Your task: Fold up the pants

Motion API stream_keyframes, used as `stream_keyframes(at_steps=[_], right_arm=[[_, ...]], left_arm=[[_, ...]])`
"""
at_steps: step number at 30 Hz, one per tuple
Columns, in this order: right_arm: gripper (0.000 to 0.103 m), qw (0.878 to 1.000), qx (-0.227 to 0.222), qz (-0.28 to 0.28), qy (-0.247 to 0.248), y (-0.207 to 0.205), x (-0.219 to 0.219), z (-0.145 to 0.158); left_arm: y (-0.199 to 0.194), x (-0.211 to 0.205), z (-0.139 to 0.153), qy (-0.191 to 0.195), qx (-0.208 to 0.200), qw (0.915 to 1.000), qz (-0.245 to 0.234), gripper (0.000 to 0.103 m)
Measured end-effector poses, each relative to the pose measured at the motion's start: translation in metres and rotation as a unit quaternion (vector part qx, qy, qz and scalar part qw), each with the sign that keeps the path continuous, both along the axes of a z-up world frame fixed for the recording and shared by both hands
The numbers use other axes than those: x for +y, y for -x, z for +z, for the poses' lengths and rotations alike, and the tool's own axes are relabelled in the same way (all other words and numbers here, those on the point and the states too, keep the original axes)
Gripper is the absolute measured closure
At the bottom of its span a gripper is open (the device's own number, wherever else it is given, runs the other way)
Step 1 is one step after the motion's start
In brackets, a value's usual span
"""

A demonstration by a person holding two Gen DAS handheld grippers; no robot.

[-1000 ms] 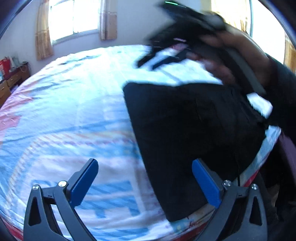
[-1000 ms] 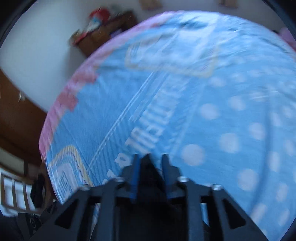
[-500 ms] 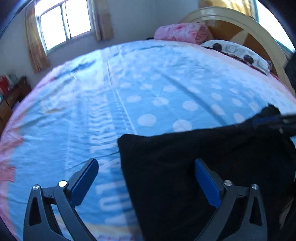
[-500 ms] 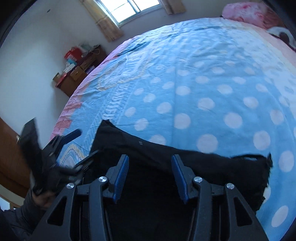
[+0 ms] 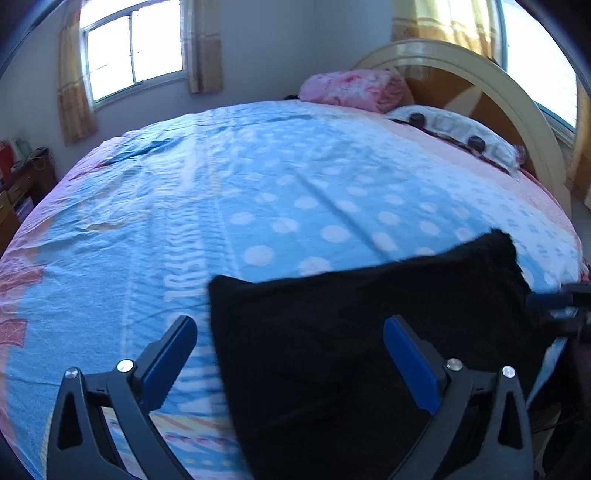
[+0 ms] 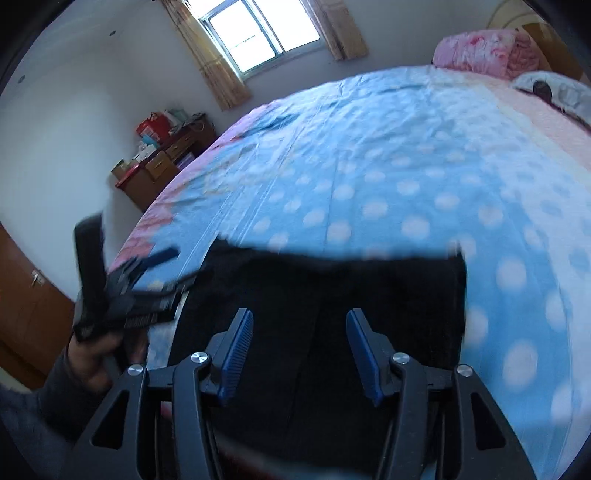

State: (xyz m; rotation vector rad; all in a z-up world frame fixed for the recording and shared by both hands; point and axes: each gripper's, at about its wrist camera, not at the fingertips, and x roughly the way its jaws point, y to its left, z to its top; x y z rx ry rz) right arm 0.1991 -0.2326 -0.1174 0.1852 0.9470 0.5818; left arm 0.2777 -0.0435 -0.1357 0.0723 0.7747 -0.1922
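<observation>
A bright bedroom, blue dotted bed (image 5: 280, 192) filling the view; the black pants (image 6: 332, 302) now lie flat at its near edge, six o'clock. Right gripper (image 6: 299, 354), pinched a second ago, is opening and empty; left gripper (image 5: 290, 354) spread wide, empty. That fold looks laid.

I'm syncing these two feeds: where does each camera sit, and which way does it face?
Left wrist: on the left tongs, open, aimed down across the black pants toward the headboard.
Right wrist: on the right tongs, opening, nothing between them; the person's left hand shows.
Shared: pants, blue bedspread, pink pillow, window.
</observation>
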Motion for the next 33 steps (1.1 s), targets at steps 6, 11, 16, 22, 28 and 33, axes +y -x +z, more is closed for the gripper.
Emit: stream_keyframes(at_steps=[6, 11, 16, 22, 28, 33], right_arm=[[0.048, 0.999, 0.032, -0.018, 0.017, 0.027, -0.018, -0.034], [0.048, 0.998, 0.047, -0.036, -0.016, 0.017, -0.027, -0.050], [0.048, 0.999, 0.010, -0.014, 0.040, 0.025, -0.010, -0.047], [0.048, 0.999, -0.011, -0.026, 0.045, 0.037, -0.012, -0.033], [0.046, 0.998, -0.010, -0.045, 0.038, 0.038, -0.022, -0.035], [0.042, 0.998, -0.018, -0.036, 0.057, 0.037, -0.014, -0.038]], left_arm=[[-0.007, -0.023, -0.027, -0.028, 0.034, 0.9989, -0.013, 0.000], [-0.009, -0.028, -0.033, -0.042, 0.038, 0.9983, -0.015, 0.000], [-0.005, -0.027, -0.030, -0.041, 0.040, 0.9983, -0.011, 0.000], [0.015, -0.022, -0.017, -0.032, 0.030, 0.9990, -0.014, 0.000], [0.025, -0.025, -0.035, -0.026, 0.051, 0.9982, -0.015, 0.000], [0.026, -0.023, -0.042, -0.017, 0.053, 0.9984, -0.011, 0.000]])
